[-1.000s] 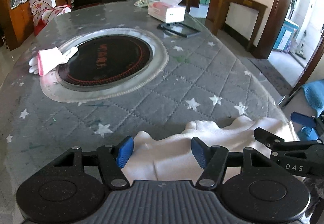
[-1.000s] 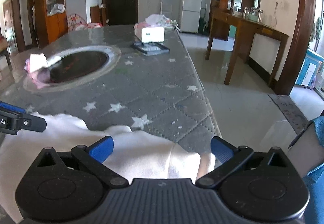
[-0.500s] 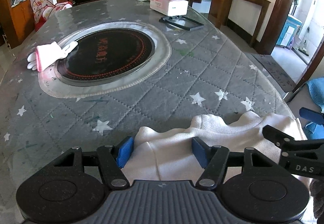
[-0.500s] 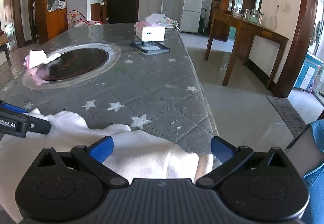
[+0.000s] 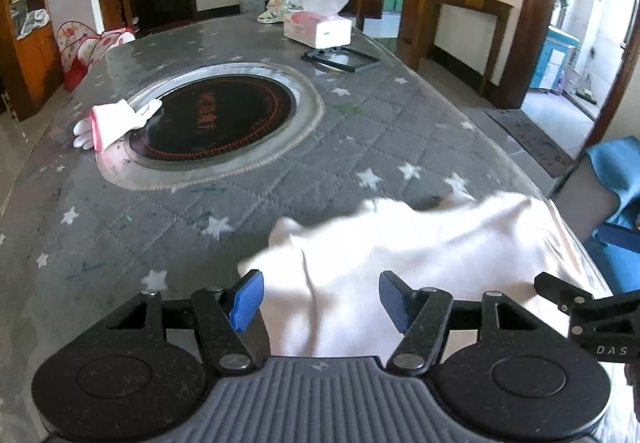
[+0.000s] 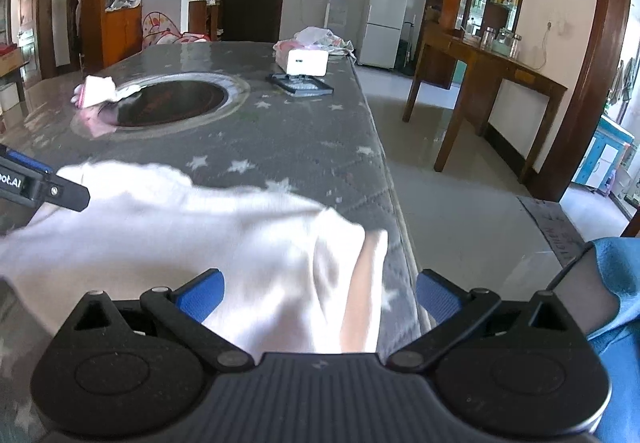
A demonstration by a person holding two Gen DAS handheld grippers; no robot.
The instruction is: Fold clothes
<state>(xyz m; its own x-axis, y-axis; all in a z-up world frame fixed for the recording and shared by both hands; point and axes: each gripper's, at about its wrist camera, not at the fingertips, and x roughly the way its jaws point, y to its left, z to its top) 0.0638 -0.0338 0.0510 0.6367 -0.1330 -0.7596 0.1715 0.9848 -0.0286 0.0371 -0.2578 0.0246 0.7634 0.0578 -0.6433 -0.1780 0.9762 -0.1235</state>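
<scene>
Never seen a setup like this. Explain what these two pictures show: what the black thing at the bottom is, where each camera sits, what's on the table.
No robot here: a person holds a two-finger tool in each hand, and a camera on each looks forward along its fingers.

The black frame with blue pads at the bottom of each picture is that tool. One picture comes from the left gripper, the other from the right gripper. Both stand open, with the white garment lying between the fingers; no pad visibly presses on it.

The garment lies at the near edge of a table under a grey star-patterned cover. Further away are a round black cooktop, a white glove, a tissue box and a flat black tray.
</scene>
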